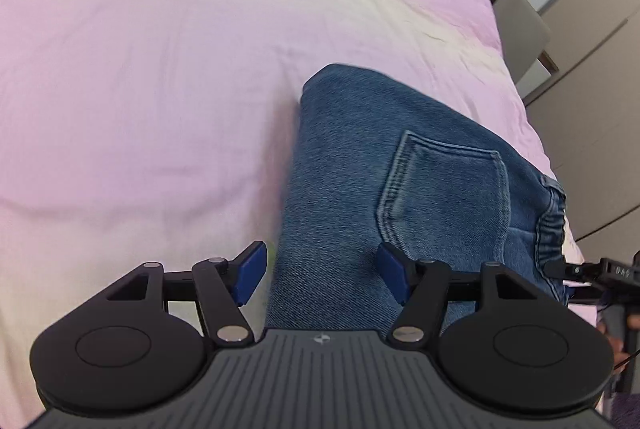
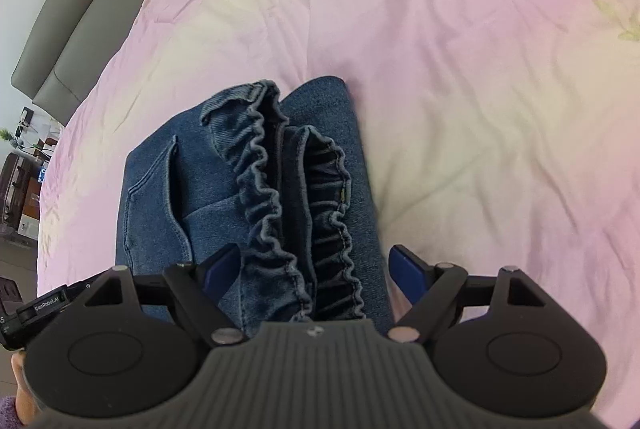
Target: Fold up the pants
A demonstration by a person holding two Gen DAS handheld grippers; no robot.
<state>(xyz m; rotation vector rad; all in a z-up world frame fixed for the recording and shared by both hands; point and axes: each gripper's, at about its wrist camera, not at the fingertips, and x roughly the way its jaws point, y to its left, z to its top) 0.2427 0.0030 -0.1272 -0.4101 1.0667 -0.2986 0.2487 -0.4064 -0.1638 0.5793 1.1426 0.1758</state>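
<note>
The folded pants [image 1: 360, 157] lie on the bed [image 1: 160, 69], near its edge. In the left wrist view a back pocket [image 1: 444, 189] faces up, with the waistband [image 2: 288, 189] at the pants' right end. Chairs [image 1: 520, 25] stand beyond the bed's far right side.

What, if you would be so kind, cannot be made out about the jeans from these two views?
- Near end of the jeans: left wrist view, hidden under the left tongs.
- Waistband near end: right wrist view, hidden under the right tongs.
- Number of folds: layers underneath covered in both.
- Far fold edge: left wrist view, motion-blurred.
</note>
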